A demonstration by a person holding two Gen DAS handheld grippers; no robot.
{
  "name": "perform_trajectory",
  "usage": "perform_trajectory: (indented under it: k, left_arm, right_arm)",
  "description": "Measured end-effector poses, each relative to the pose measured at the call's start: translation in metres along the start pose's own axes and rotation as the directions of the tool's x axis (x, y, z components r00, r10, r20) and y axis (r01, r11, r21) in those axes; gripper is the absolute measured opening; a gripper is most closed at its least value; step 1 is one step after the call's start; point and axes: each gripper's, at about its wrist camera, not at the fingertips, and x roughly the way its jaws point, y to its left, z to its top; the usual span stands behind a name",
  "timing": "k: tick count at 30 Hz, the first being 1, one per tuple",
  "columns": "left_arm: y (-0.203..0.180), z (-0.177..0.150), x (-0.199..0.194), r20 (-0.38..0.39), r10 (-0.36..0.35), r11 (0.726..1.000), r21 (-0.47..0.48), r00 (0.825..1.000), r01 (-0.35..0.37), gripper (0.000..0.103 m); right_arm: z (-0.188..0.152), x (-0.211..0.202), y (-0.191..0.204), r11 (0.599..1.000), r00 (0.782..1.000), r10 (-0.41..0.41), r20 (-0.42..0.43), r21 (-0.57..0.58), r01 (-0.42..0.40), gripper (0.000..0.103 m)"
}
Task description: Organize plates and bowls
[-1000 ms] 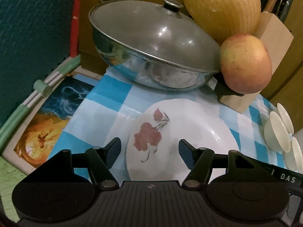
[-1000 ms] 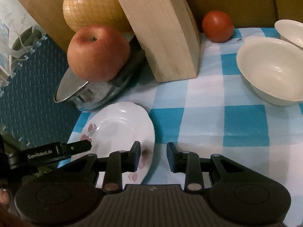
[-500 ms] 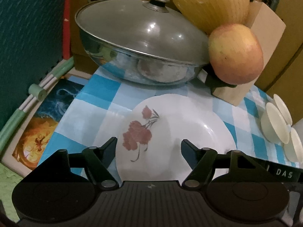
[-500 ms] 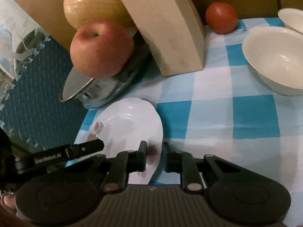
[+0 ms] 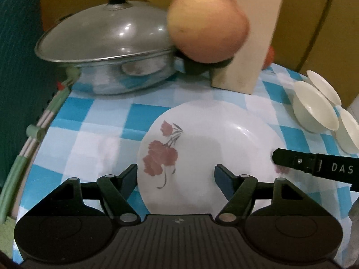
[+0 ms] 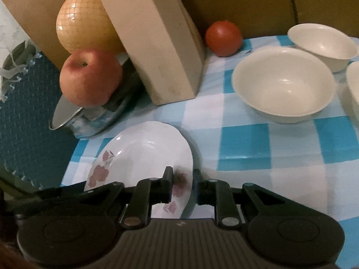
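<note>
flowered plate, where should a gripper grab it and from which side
Grip the thin rim of the flowered plate, one finger above and one below, coming in low from its near right edge. The plate is shallow and flat, so only the rim fits between fingers. The right gripper already straddles that edge; the left gripper hovers open over it.

A checked cloth (image 6: 244,143) covers the table, bearing a plate (image 6: 143,154), three bowls (image 6: 282,85), a tomato (image 6: 223,38), a wooden block (image 6: 157,44) and a lidded pan (image 5: 107,53).
</note>
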Motion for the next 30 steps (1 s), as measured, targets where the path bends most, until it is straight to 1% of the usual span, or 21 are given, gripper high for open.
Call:
perform_trajectory:
  k: [2, 5, 9, 13, 17, 21, 30]
  left_arm:
    - [-0.003, 0.0012, 0.0016, 0.001, -0.002, 1.0, 0.0, 1.0, 0.002, 0.079]
    - [-0.0048, 0.0009, 0.003, 0.008, 0.004, 1.0, 0.008, 1.0, -0.004, 0.081]
    - [-0.0057, 0.0001, 0.005, 0.012, -0.003, 1.0, 0.015, 1.0, 0.003, 0.087]
    - [-0.0087, 0.0008, 0.0067, 0.014, 0.001, 1.0, 0.02, 1.0, -0.001, 0.09]
    - [-0.0103, 0.0009, 0.0059, 0.01, 0.012, 1.0, 0.001, 1.0, -0.012, 0.088]
    - [-0.0096, 0.0019, 0.0046, 0.007, 0.026, 1.0, -0.012, 1.0, -0.026, 0.085]
    - [-0.0081, 0.0061, -0.0002, 0.015, 0.031, 0.999, -0.028, 0.999, -0.031, 0.083]
  right_arm:
    - [-0.0008, -0.0011, -0.0029, 1.0, 1.0, 0.007, 0.006, 0.009, -0.007, 0.022]
    - [-0.0029, -0.0014, -0.0033, 1.0, 1.0, 0.017, 0.001, -0.009, -0.017, 0.024]
    - [-0.0048, -0.0012, -0.0013, 1.0, 1.0, 0.015, 0.011, -0.023, -0.015, 0.025]
    - [-0.0057, -0.0014, 0.001, 0.999, 1.0, 0.012, 0.015, -0.041, -0.012, 0.026]
    - [-0.0043, -0.0011, -0.0024, 1.0, 1.0, 0.023, 0.012, 0.001, -0.023, 0.025]
    - [-0.004, 0.0001, -0.0009, 1.0, 1.0, 0.019, 0.01, -0.001, -0.019, 0.025]
    - [-0.0028, -0.0001, -0.003, 0.999, 0.999, 0.031, 0.012, 0.025, -0.032, 0.025]
